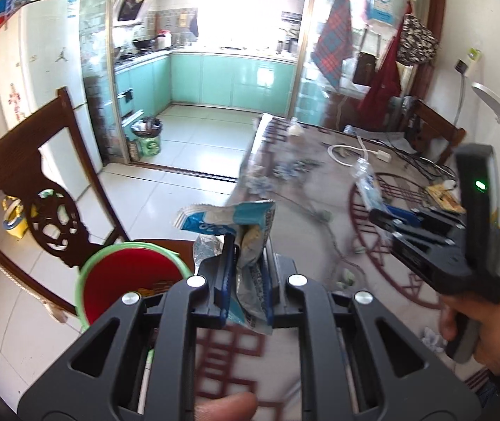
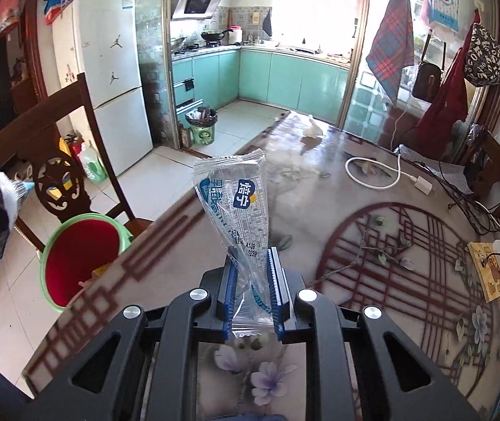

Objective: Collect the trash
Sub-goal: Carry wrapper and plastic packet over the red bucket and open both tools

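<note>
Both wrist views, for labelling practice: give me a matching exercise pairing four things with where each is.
1 crumpled blue-white wrapper
2 clear wrapper
3 red bin
4 white cable

a on the chair beside the table
b coiled on the table
c in the left gripper
d in the right gripper

Pairs: 1-c, 2-d, 3-a, 4-b
</note>
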Available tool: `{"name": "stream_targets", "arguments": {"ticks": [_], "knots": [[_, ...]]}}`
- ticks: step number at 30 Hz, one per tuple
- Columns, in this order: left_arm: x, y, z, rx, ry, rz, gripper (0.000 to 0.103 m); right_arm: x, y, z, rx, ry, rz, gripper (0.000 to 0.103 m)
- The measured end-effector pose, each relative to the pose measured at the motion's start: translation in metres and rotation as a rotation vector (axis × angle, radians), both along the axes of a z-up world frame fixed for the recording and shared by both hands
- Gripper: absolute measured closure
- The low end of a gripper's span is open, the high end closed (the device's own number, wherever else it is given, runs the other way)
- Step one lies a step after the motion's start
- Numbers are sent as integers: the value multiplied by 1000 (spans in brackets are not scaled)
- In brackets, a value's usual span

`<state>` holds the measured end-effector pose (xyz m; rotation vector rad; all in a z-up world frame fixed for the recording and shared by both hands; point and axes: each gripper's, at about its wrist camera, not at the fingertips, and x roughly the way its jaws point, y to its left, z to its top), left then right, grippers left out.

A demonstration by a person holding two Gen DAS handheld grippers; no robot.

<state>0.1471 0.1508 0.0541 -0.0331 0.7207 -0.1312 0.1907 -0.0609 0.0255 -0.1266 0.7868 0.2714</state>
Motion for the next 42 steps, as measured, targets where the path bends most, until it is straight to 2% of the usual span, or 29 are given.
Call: {"name": "stream_targets", "arguments": {"ticks": [4, 7, 15, 23, 30, 31, 32, 34, 37, 40, 42], "knots": [[7, 39, 1, 65, 0, 74, 89, -13, 33, 5, 18, -5, 56, 86], [16, 71, -7, 82, 25, 120, 89, -19, 55, 6, 29, -2, 91, 86], [42, 125, -40, 54, 104, 207, 89, -24, 107, 11, 40, 0, 165, 86], [79, 154, -100, 62, 239, 259, 89, -18, 139, 6, 42, 6, 202, 86], [97, 166, -132, 27, 290, 240, 82, -13, 152, -6, 23, 25, 219, 86], [97, 166, -135, 21, 295, 234, 70, -12, 153, -8, 21, 28, 220, 86], [99, 166, -136, 24, 297, 238, 50, -11, 155, -10, 18, 32, 221, 86], [99, 165, -139, 47, 298, 252, 34, -10, 156, -14, 13, 38, 222, 86], [98, 164, -137, 58, 291, 242, 32, -8, 161, -19, 11, 47, 227, 86], [96, 165, -128, 54, 263, 249, 13, -9, 167, -21, 11, 54, 236, 86], [93, 169, -119, 60, 238, 276, 8, -9, 173, -23, 14, 56, 247, 86]]}}
